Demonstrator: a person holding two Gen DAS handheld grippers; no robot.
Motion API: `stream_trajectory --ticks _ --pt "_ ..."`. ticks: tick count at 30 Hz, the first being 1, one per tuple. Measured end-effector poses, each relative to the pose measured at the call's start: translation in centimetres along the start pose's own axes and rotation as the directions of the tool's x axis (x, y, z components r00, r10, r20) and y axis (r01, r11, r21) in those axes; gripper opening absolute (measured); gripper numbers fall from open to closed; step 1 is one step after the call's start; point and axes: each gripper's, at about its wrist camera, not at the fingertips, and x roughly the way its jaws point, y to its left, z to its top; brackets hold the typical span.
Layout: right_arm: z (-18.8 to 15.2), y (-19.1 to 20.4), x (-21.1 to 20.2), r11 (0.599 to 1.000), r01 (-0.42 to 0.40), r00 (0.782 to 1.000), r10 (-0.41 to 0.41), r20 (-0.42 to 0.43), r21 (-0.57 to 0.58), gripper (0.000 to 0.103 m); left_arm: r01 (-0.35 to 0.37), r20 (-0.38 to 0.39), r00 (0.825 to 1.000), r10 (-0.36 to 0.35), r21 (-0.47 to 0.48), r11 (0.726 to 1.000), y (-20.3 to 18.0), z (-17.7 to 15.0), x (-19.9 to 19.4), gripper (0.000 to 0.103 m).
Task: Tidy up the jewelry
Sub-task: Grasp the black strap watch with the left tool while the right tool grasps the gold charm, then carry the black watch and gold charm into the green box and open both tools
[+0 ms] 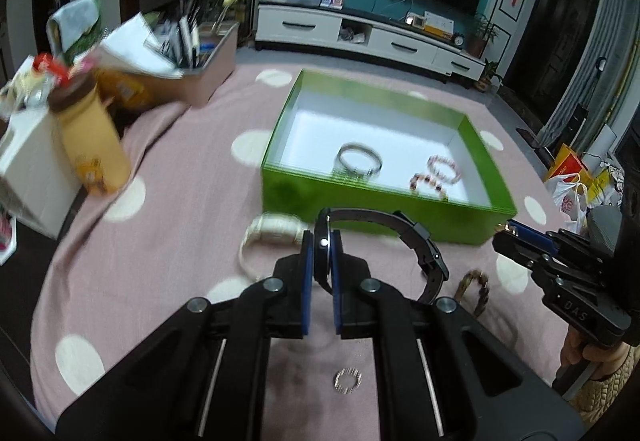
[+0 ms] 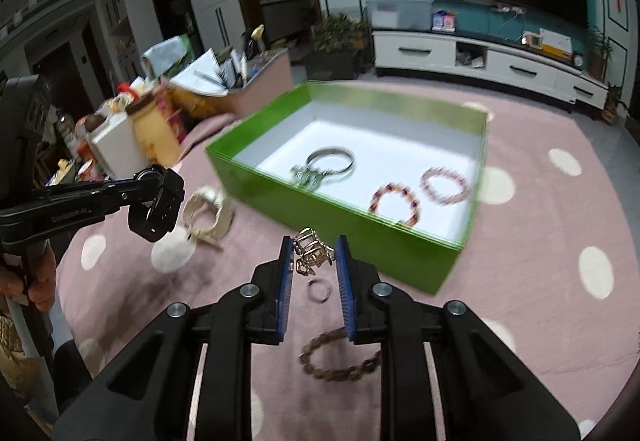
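Observation:
A green box (image 1: pixel 360 209) with a white inside stands on the pink dotted cloth; it also shows in the right wrist view (image 2: pixel 320 209). It holds a silver bangle (image 1: pixel 359 160) (image 2: pixel 330 163) and two beaded bracelets (image 1: pixel 440 177) (image 2: pixel 396 203). My left gripper (image 1: pixel 322 241) is shut on a black watch (image 1: pixel 400 241) and holds it above the cloth in front of the box; the watch also shows in the right wrist view (image 2: pixel 158 209). My right gripper (image 2: pixel 314 251) is shut on a gold chain bracelet (image 2: pixel 312 251).
On the cloth lie a cream watch (image 1: pixel 272 231) (image 2: pixel 208 213), a brown link bracelet (image 2: pixel 336 359) (image 1: pixel 476 291), a small ring (image 2: pixel 319 289) and a sparkly ring (image 1: pixel 348 377). A yellow bottle (image 1: pixel 94 145), a white box (image 1: pixel 28 169) and a cluttered bin (image 1: pixel 208 65) stand at the left.

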Motion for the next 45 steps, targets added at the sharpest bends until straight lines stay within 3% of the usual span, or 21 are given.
stream_trajectory --ticks 10,19,28,37,39,41,45 --pt "3.8 -3.4 0.1 0.998 0.052 0.997 -0.054 0.059 0.027 0.021 0.0 0.005 1.0 0.0 0.014 1.0 -1.8 6.8 3.2 0.008" --pt "7.6 -5.7 3.7 0.996 0.059 0.998 -0.061 0.021 0.07 0.021 -0.024 -0.06 0.998 0.023 -0.022 0.999 -2.2 11.7 9.2 0.008" --pt "9.0 -6.8 8.6 0.993 0.082 0.994 -0.075 -0.075 0.09 0.021 -0.067 -0.153 0.987 0.058 -0.052 0.996 -1.5 12.5 15.1 0.008" --pt "10.1 -6.7 12.5 0.987 0.113 0.984 -0.096 -0.15 0.111 0.022 -0.124 -0.175 0.977 0.118 -0.019 0.992 -1.8 12.9 17.7 0.008" --pt "10.1 -6.8 12.7 0.987 0.113 0.985 -0.096 -0.145 0.113 0.029 -0.127 -0.174 0.977 0.122 -0.018 0.992 -1.9 12.9 17.9 0.014" --pt "10.1 -6.9 12.4 0.985 0.122 0.985 -0.106 -0.134 0.119 0.045 -0.121 -0.171 0.978 0.118 -0.01 0.993 -2.0 12.8 17.8 0.036" --pt "9.8 -7.5 11.1 0.982 0.125 0.988 -0.109 -0.111 0.141 0.048 -0.114 -0.148 0.982 0.113 0.005 0.993 -2.3 12.8 17.0 0.041"
